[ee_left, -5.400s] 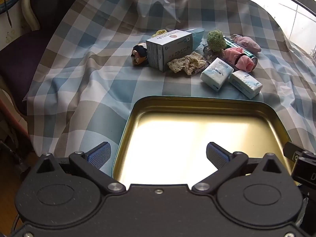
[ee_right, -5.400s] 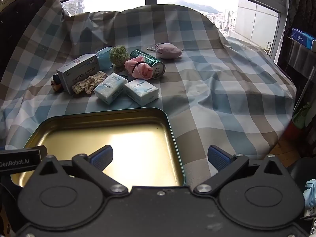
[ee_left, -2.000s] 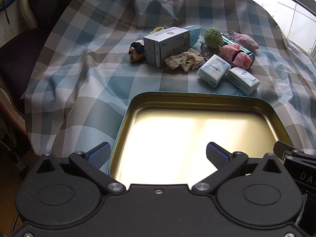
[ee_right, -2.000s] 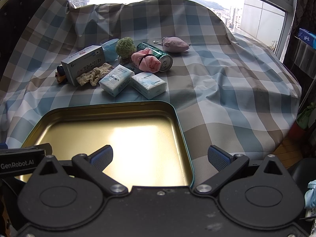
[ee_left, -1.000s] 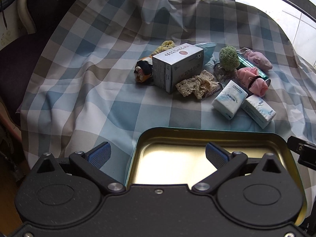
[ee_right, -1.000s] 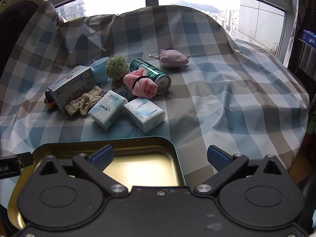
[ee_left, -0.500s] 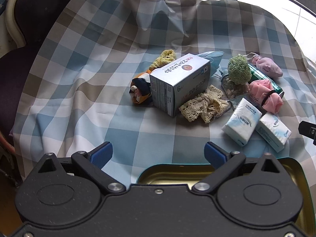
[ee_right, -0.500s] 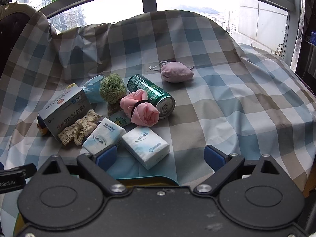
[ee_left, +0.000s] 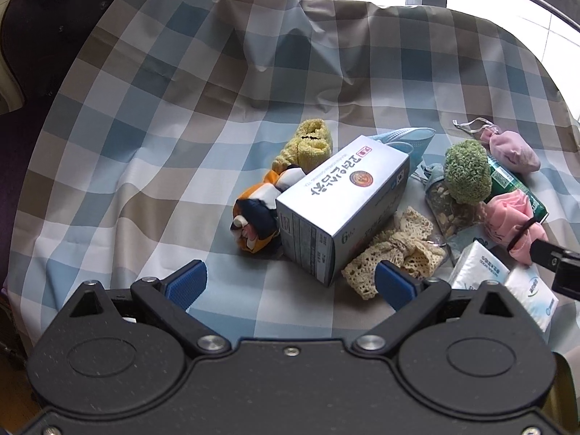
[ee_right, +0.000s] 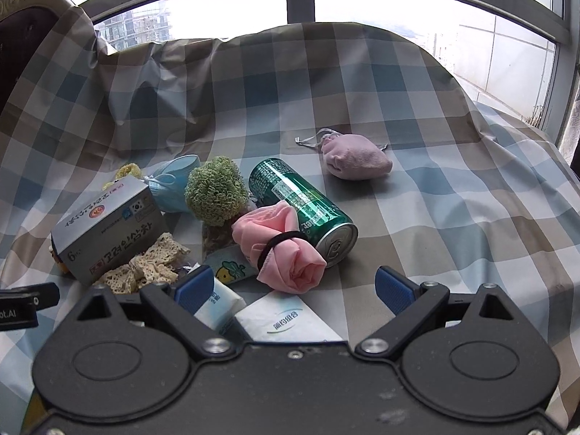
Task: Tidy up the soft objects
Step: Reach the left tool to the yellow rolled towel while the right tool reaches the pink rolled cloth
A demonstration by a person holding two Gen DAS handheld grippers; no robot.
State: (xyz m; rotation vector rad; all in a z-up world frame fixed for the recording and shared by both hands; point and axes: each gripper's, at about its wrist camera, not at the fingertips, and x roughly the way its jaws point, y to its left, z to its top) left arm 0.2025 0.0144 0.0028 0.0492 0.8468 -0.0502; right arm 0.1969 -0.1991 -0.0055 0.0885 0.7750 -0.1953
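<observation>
A pile lies on the checked cloth. In the left wrist view: a white box (ee_left: 344, 206), a yellow sock (ee_left: 308, 145), an orange and navy roll (ee_left: 257, 217), cream lace (ee_left: 395, 250), a green scrubber (ee_left: 465, 172), a pink roll (ee_left: 514, 217), a mauve pouch (ee_left: 511, 150). My left gripper (ee_left: 290, 282) is open and empty, just short of the box. My right gripper (ee_right: 293, 288) is open and empty, just short of the pink roll (ee_right: 279, 250) and over two tissue packs (ee_right: 286, 319). The pouch (ee_right: 355, 163) lies further back.
A green can (ee_right: 304, 206) lies behind the pink roll. A blue face mask (ee_right: 174, 185) sits behind the box (ee_right: 108, 224). A gold tin tray edge (ee_left: 563, 388) shows at the lower right of the left wrist view. A dark chair (ee_left: 43, 29) stands at the left.
Both grippers have moved forward over the tray toward the pile. The tray has almost dropped out of both views. The objects look larger and closer.
</observation>
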